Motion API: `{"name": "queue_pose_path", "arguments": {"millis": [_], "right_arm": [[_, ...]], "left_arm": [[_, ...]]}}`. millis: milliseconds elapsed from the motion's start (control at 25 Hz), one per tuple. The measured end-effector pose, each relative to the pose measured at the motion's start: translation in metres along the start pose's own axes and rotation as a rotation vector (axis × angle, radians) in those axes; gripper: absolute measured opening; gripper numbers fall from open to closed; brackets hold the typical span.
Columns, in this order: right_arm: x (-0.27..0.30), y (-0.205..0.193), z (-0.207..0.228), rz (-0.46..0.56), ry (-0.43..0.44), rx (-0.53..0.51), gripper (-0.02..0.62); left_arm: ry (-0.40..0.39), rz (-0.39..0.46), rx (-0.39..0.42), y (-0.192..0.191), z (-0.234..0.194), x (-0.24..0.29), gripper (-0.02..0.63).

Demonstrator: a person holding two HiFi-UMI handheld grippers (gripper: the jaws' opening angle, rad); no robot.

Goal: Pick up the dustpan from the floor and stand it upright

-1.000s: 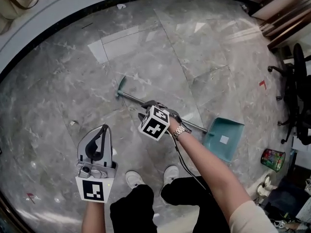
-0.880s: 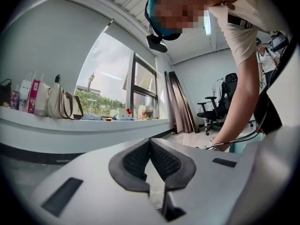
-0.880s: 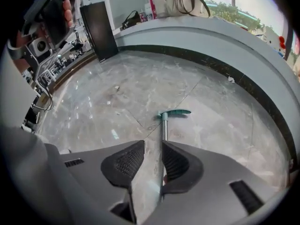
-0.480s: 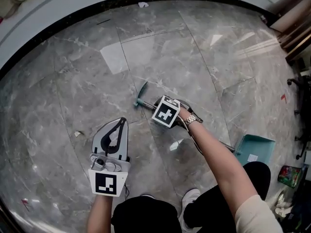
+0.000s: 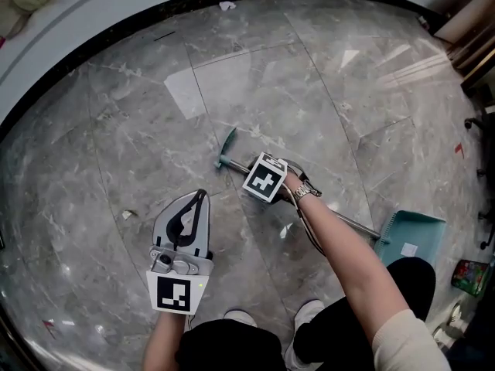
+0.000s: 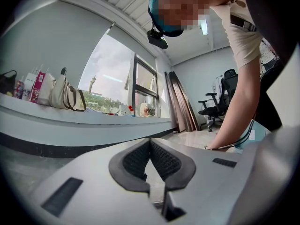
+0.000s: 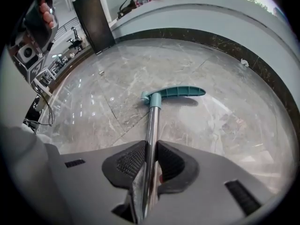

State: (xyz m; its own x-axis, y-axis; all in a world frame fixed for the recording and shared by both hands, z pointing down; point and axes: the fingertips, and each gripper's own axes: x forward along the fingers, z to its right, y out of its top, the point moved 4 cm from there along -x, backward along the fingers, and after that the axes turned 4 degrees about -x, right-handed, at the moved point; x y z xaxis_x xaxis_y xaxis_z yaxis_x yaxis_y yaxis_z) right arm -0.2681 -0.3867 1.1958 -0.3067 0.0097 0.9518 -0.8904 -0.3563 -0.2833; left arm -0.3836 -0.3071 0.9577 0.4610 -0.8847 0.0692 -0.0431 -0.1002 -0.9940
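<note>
The dustpan lies on the grey marble floor, its teal pan (image 5: 414,242) at the right and a long metal pole (image 5: 348,224) running left to a teal grip (image 5: 227,147). My right gripper (image 5: 246,168) is shut on the pole a short way behind the grip. The right gripper view shows the pole (image 7: 152,121) clamped between the pads of that gripper (image 7: 151,146), with the grip (image 7: 176,93) just ahead casting a shadow on the floor. The left gripper (image 5: 203,195) hovers over bare floor to the left, shut with nothing in it (image 6: 150,142).
A curved dark-edged wall base rings the floor at the top. A paper scrap (image 5: 227,6) lies near it, another bit (image 5: 126,215) at the left. The person's shoes (image 5: 309,311) stand beside the pole. A colourful bin (image 5: 473,277) sits at the right edge, an office chair (image 6: 216,109) further off.
The head view has shifted, so the pan now sits further right. My right gripper holds the pole nearer the teal grip than a second ago. The left gripper drifted lower in view.
</note>
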Motion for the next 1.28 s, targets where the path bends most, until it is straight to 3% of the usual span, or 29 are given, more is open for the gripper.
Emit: {"name": "queue_pose_path", "arguments": {"millis": [160, 320, 480, 800, 1120, 1280], "right_arm": [[-0.040, 0.012, -0.009, 0.069, -0.033, -0.016, 0.097], [-0.133, 0.018, -0.033, 0.182, -0.029, -0.050, 0.097], [-0.243, 0.011, -0.045, 0.314, -0.085, -0.042, 0.095], [-0.445, -0.036, -0.073, 0.618, -0.245, 0.054, 0.095], [-0.557, -0.118, -0.105, 0.662, -0.367, 0.115, 0.091], [-0.608, -0.175, -0.109, 0.708, -0.448, 0.209, 0.091]], "left_arm": [[0.009, 0.027, -0.006, 0.036, 0.006, 0.005, 0.011], [-0.021, 0.021, -0.005, 0.103, 0.038, 0.002, 0.011], [-0.050, 0.028, -0.006, 0.181, 0.077, 0.006, 0.011], [-0.186, 0.076, 0.028, 0.338, 0.183, 0.007, 0.011], [-0.322, 0.007, 0.045, 0.405, 0.301, -0.001, 0.011], [-0.362, -0.005, 0.123, 0.433, 0.357, -0.003, 0.011]]}}
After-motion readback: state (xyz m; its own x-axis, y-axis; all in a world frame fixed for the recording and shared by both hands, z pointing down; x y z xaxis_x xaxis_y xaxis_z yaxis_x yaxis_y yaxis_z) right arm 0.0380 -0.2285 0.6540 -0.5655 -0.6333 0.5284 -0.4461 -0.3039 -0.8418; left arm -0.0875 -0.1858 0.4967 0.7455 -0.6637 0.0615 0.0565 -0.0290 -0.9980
